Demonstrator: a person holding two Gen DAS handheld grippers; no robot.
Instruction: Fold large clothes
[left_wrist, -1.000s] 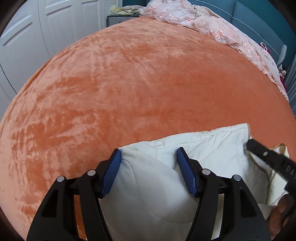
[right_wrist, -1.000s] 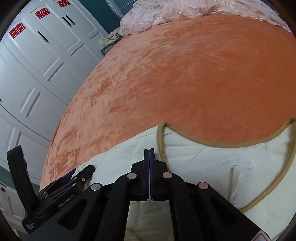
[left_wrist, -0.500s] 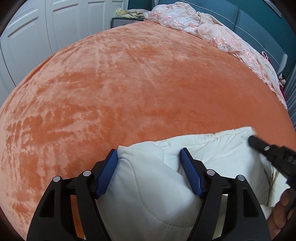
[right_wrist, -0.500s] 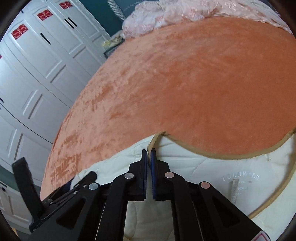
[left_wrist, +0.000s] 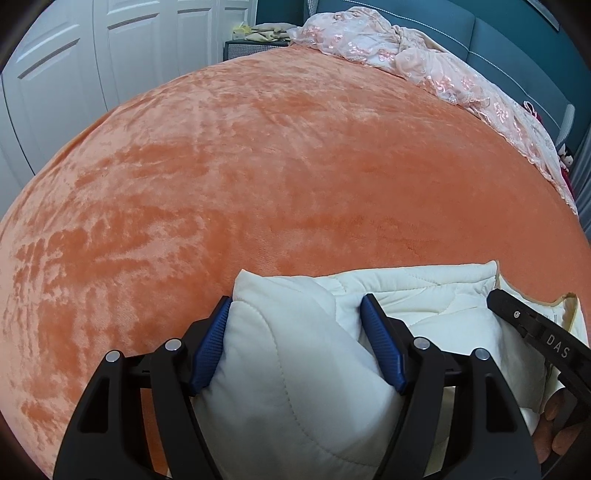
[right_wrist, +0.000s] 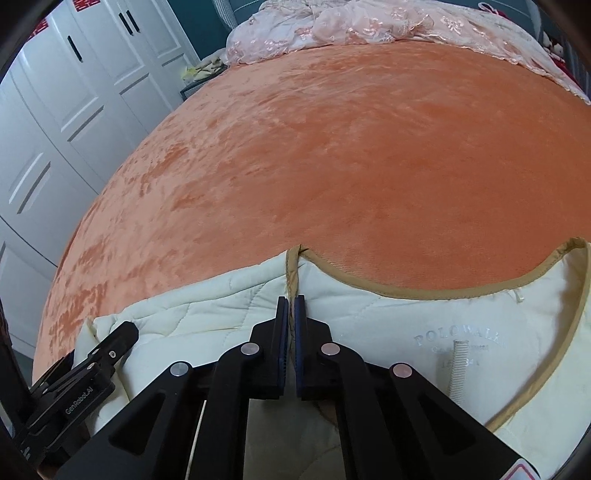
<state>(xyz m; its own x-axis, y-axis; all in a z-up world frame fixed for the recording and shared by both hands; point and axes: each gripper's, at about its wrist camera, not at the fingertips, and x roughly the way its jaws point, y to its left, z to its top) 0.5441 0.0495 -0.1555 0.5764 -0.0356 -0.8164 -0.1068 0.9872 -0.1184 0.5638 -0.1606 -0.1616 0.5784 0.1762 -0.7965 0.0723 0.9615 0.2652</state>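
Observation:
A cream quilted jacket (left_wrist: 295, 369) with tan trim lies at the near edge of an orange velvet bedspread (left_wrist: 295, 166). My left gripper (left_wrist: 295, 299) holds a thick puffy fold of it, both blue pads pressing into the padding. In the right wrist view the jacket (right_wrist: 406, 321) shows its neckline and printed label. There my right gripper (right_wrist: 291, 297) is shut on the trimmed front edge beside the neckline. Each gripper appears in the other's view: the right gripper (left_wrist: 532, 328) at the right, the left gripper (right_wrist: 110, 343) at the lower left.
The orange bedspread (right_wrist: 369, 166) stretches far ahead. A pink lace cloth (left_wrist: 424, 62) is heaped along the far side by a teal headboard. White wardrobe doors (right_wrist: 55, 129) stand to the left of the bed. A person's fingers (left_wrist: 554, 424) show behind the right gripper.
The left jaws stand a little wider on the puffy fold than a second ago. The right gripper has turned slightly, and the trimmed edge now runs between its pads.

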